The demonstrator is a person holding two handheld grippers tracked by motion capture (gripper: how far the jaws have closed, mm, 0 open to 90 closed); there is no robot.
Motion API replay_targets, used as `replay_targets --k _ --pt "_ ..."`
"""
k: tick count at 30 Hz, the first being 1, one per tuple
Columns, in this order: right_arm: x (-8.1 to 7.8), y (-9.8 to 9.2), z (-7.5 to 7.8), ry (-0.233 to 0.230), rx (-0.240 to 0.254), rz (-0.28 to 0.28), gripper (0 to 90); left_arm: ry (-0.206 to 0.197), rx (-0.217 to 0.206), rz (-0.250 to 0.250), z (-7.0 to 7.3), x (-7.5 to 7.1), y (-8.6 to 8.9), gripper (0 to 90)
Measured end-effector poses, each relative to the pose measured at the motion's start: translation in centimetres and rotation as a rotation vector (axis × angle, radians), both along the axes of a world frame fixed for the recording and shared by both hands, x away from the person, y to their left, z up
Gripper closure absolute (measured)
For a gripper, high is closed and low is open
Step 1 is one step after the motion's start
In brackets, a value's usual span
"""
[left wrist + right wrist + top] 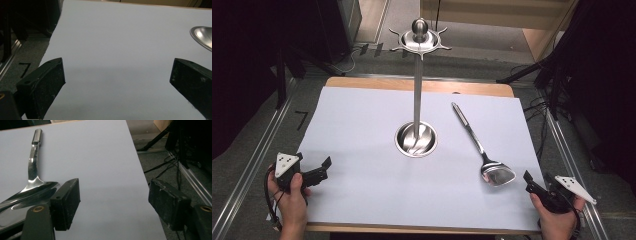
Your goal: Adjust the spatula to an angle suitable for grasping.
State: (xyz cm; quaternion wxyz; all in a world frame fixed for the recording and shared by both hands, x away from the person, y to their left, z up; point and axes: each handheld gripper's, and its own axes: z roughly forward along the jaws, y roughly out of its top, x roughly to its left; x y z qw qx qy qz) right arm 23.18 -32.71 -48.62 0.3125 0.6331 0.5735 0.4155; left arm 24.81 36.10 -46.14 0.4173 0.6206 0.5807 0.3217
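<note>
Sizing up the pick: steel spatula (484, 152) looks like the target, with the hanging stand (417, 100) as the likely destination.
spatula location: flat on the white sheet (362, 200) covering the bench (377, 83), right half, well apart from the stand's dished base (416, 139).
long axis: diagonal; handle tip points far and toward the stand, blade (498, 173) sits at the near-right end.
nearer hand: right gripper (532, 182), just right of the blade; left gripper (323, 167) is across the sheet, well apart from it.
direction from fingers: in the right gripper view the blade (22, 200) lies left of and partly behind the left finger (66, 203), not between the two, so the gap is aimed at bare sheet.
right fingers: spread wide, nothing held.
left fingers: spread wide, nothing held; in the left gripper view the base rim (202, 36) sits at the right edge, beyond the right finger (192, 82).
next move, my read: right gripper shifts toward the handle neck and turns so the fingers straddle the shaft across its axis.
risk: blade is thin and lies flat, and the polished shaft could slip; a grip on the handle looks safer than on the blade edge.
stand top: hook ring (419, 42) is high over the far edge, so the lift will be long.
</note>
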Motion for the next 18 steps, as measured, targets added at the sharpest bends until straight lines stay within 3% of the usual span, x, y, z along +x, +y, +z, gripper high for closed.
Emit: replay_targets --k 3,9,13,14,15,18 --pt "0.1 0.4 0.1 -0.004 -0.024 0.006 30.8 -0.003 0.001 -0.004 0.0 0.0 0.0 0.5" --pt "0.3 1.2 1.1 -0.011 0.007 0.055 46.4 -0.001 0.007 -0.006 0.0 0.0 -0.1 0.5" --pt "1.1 1.6 1.8 0.013 -0.021 0.058 63.4 -0.001 0.006 -0.005 0.0 0.0 -0.1 0.5" --pt "1.1 1.6 1.8 0.013 -0.021 0.058 63.4 -0.001 0.006 -0.005 0.0 0.0 -0.1 0.5" --pt "1.4 1.9 2.1 0.025 -0.03 0.076 74.4 -0.003 0.005 -0.006 0.0 0.0 -0.1 0.5" --pt "1.9 2.6 2.4 0.04 -0.056 0.119 85.2 -0.002 0.004 -0.005 0.0 0.0 0.0 0.5"
